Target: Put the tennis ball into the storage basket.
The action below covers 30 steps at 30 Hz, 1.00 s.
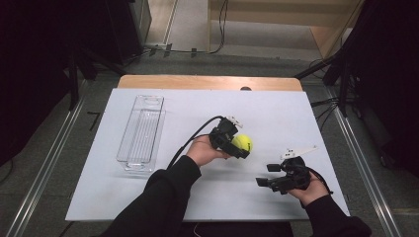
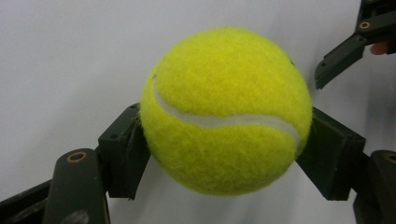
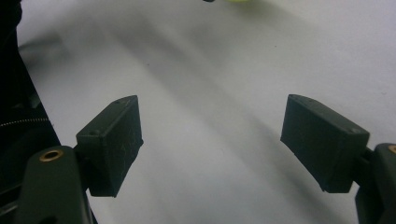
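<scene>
Yellow felt is taking up most of the left gripper view: the tennis ball (image 2: 225, 111) is sitting squarely between the two black pads (image 2: 122, 151), both pressing into its fuzz, with its white seam curving across the front. You can't get that from the high view, where the ball (image 1: 243, 143) is just a small bright spot poking out past the left gripper (image 1: 238, 147), over the middle of the white table (image 1: 276, 113).

What the high view is giving you instead is the layout: a clear plastic bin (image 1: 142, 132) is lying well off to the left of the ball, and the right gripper (image 1: 264, 181) is hanging near the front right of the table.

The right gripper view is showing its jaws standing wide apart over bare white surface, nothing between them, with a sliver of yellow at the top edge.

Pose-wise, the left hand (image 1: 202, 150) is cupping its gripper from below, sleeve angling in from the bottom. The right hand (image 1: 310, 191) is holding its gripper pointing leftward.
</scene>
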Each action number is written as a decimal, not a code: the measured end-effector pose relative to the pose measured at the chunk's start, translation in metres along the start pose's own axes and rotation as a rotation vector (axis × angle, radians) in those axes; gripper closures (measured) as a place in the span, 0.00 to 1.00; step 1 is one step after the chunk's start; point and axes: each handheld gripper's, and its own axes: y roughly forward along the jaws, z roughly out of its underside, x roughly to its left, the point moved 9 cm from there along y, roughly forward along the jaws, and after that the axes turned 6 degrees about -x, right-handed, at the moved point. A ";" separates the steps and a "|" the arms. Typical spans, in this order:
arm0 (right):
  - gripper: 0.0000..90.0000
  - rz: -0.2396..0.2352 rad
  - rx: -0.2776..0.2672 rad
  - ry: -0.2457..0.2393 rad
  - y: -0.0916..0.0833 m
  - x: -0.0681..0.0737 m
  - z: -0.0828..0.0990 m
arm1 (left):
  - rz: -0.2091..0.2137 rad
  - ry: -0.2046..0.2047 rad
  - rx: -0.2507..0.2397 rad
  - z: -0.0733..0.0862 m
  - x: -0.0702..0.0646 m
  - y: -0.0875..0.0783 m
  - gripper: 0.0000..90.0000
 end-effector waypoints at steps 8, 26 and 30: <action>0.20 -0.001 -0.005 -0.002 -0.001 0.000 0.000 | 0.007 0.006 -0.030 -0.004 -0.004 -0.012 0.29; 0.20 -0.003 -0.002 -0.005 0.000 0.001 0.000 | 0.002 -0.055 -0.062 -0.010 0.002 -0.041 0.29; 0.20 -0.002 -0.004 -0.005 0.000 0.001 -0.001 | 0.009 -0.065 -0.064 -0.011 0.003 -0.048 0.29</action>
